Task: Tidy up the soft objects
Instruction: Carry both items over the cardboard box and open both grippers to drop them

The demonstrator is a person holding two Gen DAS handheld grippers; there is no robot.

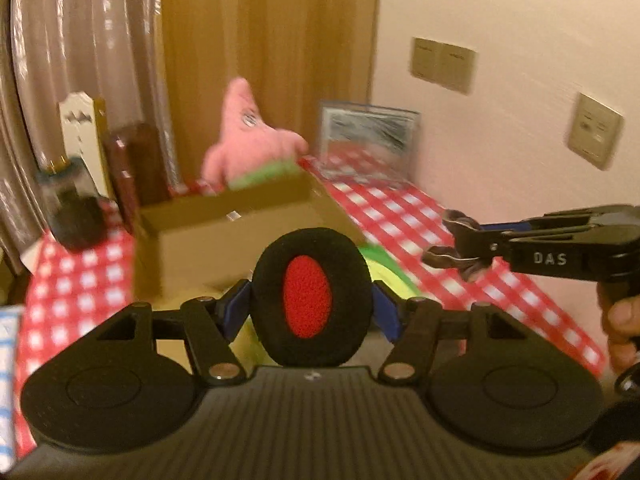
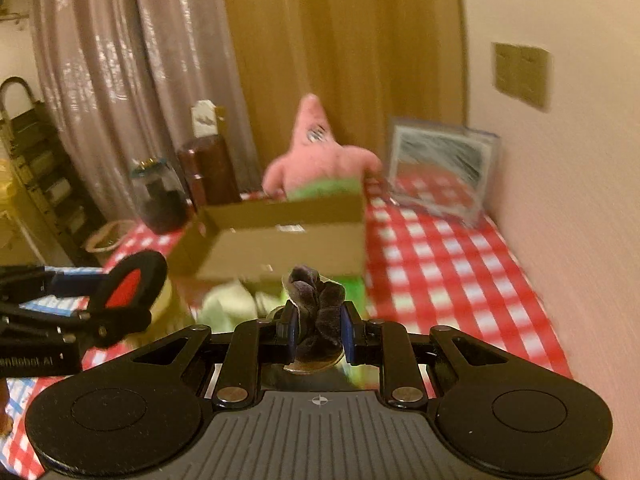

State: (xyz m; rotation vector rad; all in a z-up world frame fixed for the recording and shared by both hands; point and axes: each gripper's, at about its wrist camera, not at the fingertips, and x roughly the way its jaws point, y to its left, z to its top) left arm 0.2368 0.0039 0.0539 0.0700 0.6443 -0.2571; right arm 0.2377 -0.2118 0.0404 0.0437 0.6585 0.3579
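Nearest to me, my left gripper (image 1: pixel 311 294) is clamped on an ear pad (image 1: pixel 310 296), a black foam oval with a red middle, held upright by its two side edges. It looks feather-light and spongy; I judge it squashes easily, so the rim is the right place to pinch, and a light squeeze should do, since a harder one would only fold it.

My right gripper (image 2: pixel 318 330) is closed on a cloth (image 2: pixel 316 300), a dark, velvety wad bunched between the pads with its loose top flopping above them. It reads as limp and shapeless, with no weight to speak of. Gripping deep in the bunch seems safest; a thin fold could slide out.

Just beyond both claws lie some pale green and yellow soft things, too blurred to name. Behind them the box (image 2: pixel 280 236) stands open on the checked cloth (image 2: pixel 460 264), a likely place for these pieces. Past its far wall a pink plush (image 2: pixel 316 152) sits upright, and a picture (image 2: pixel 440 164) leans on the wall at the right.
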